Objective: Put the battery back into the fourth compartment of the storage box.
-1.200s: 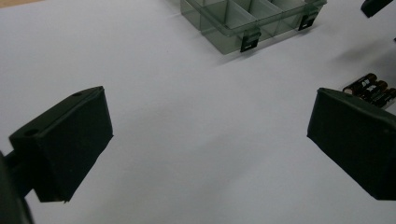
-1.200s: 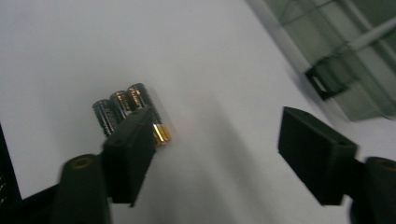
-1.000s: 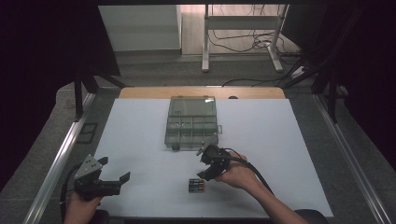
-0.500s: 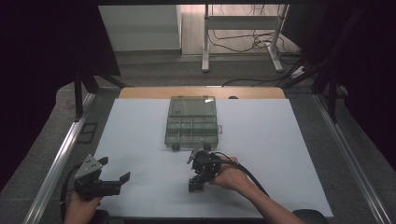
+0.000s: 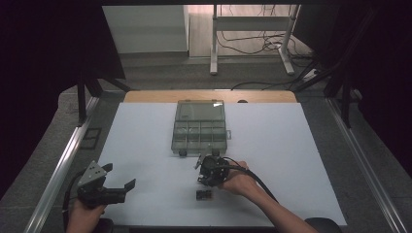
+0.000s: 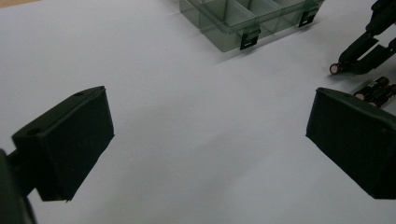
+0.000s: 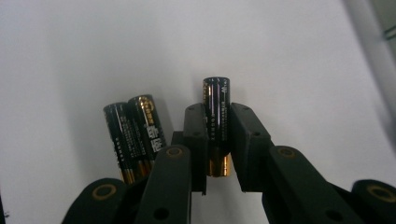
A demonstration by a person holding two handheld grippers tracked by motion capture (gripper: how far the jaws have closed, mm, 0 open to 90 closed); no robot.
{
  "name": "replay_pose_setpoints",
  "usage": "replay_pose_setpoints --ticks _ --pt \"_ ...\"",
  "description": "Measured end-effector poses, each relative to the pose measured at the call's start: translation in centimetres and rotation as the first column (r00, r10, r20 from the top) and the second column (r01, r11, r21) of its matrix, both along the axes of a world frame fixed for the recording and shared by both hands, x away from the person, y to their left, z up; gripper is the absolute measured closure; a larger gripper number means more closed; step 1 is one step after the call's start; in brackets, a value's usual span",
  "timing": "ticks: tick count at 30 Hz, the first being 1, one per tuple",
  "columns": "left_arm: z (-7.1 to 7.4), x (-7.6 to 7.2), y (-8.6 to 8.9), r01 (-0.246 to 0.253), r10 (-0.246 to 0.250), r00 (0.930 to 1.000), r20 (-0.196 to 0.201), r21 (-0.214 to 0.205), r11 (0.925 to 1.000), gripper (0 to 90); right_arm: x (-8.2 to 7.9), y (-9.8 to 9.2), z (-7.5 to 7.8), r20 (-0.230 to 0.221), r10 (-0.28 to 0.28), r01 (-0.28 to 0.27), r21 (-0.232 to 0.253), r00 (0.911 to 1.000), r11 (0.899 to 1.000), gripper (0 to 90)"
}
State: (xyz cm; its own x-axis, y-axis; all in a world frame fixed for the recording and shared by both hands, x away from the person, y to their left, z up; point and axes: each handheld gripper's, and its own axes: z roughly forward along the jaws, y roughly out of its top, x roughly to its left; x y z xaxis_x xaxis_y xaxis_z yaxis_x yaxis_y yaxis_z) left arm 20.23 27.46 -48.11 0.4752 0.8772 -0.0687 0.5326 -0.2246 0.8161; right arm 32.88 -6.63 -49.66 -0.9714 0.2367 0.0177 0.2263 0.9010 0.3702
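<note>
At the table's near left edge, the left gripper [image 5: 116, 190] rests with its jaws spread wide and nothing between them. Near the middle, the right gripper [image 7: 217, 140] has just been closing and now clamps one AA battery [image 7: 216, 122] by its sides, in front of the clear compartment box [image 5: 199, 127]. In the right gripper view the battery's long axis runs along the jaws, pointing away from the hand; two more batteries [image 7: 135, 133] lie touching just left of it. The high view gives these as one dark cluster [image 5: 204, 195].

Were matte black, both: left gripper [image 5: 119, 193] with grey three-cornered plate and blocky pads; right gripper [image 7: 217, 140] with gold-ringed screws, trailing black cable.
</note>
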Motion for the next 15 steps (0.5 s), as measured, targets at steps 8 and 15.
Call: replay_pose_setpoints --ticks 8,15 --pt "0.0 0.0 0.0 -0.001 0.001 1.0 -0.003 0.002 1.0 1.4 1.1 -1.4 1.6 0.015 -0.065 0.064 0.083 0.9977 0.994 76.5" --pt "0.0 0.1 0.0 -0.006 0.006 1.0 -0.006 -0.001 1.0 1.4 2.2 -2.3 2.6 0.025 -0.106 0.102 0.109 0.9941 0.989 76.5"
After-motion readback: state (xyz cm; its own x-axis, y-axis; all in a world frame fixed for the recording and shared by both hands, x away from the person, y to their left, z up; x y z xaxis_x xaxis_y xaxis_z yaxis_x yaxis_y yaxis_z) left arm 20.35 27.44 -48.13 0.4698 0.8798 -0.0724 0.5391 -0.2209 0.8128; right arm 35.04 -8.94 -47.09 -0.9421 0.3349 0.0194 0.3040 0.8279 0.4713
